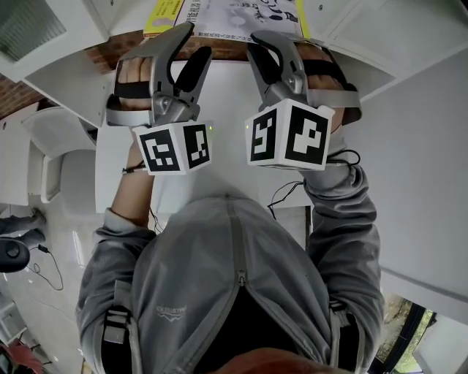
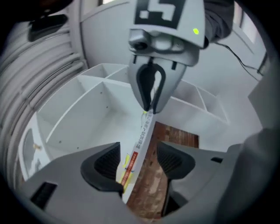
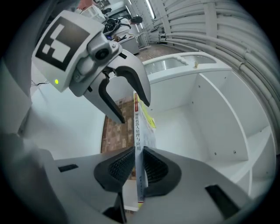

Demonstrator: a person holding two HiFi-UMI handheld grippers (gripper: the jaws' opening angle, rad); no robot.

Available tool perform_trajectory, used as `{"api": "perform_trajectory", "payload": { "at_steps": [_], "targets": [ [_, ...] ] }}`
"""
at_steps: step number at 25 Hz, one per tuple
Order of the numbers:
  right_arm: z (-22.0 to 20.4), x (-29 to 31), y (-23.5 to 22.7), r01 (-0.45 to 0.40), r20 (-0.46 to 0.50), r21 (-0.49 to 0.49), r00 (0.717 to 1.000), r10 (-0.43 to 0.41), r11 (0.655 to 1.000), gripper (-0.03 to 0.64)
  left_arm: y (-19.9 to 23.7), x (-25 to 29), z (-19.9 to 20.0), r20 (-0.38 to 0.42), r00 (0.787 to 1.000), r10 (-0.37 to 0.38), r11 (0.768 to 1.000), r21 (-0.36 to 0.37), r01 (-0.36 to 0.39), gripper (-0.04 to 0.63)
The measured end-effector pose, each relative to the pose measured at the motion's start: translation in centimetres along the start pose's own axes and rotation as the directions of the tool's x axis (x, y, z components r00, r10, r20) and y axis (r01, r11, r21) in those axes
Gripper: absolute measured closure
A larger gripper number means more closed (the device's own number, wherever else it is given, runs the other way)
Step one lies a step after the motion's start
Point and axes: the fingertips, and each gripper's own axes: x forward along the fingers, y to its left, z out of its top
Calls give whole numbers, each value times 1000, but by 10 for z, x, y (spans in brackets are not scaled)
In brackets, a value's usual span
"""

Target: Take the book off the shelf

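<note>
A thin white book with a yellow-and-red band is held edge-on between both grippers, in front of the white cubby shelf. In the right gripper view my right gripper is shut on the book, its dark pads pressed on both covers near the spine. In its own view my left gripper stands open, the book passing between its pads close to the left pad. Further along the book, the right gripper pinches its far end. In the head view, the left gripper and right gripper sit side by side.
White shelf compartments open beside the book, with dividers and side walls close by. A brick-patterned surface lies under the book. A white corrugated wall rises beyond the shelf. A white chair stands lower left.
</note>
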Motion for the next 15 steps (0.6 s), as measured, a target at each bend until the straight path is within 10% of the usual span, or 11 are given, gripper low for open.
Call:
{"api": "perform_trajectory", "payload": {
  "at_steps": [4, 15],
  "targets": [
    [-5, -19, 10, 7, 5, -2, 1000, -7, 1000, 545, -13, 8, 3, -65, 997, -37, 980, 194, 49, 316],
    [-1, -37, 20, 0, 18, 3, 1000, 0, 1000, 545, -20, 40, -5, -116, 991, -61, 921, 377, 101, 318]
  ]
}}
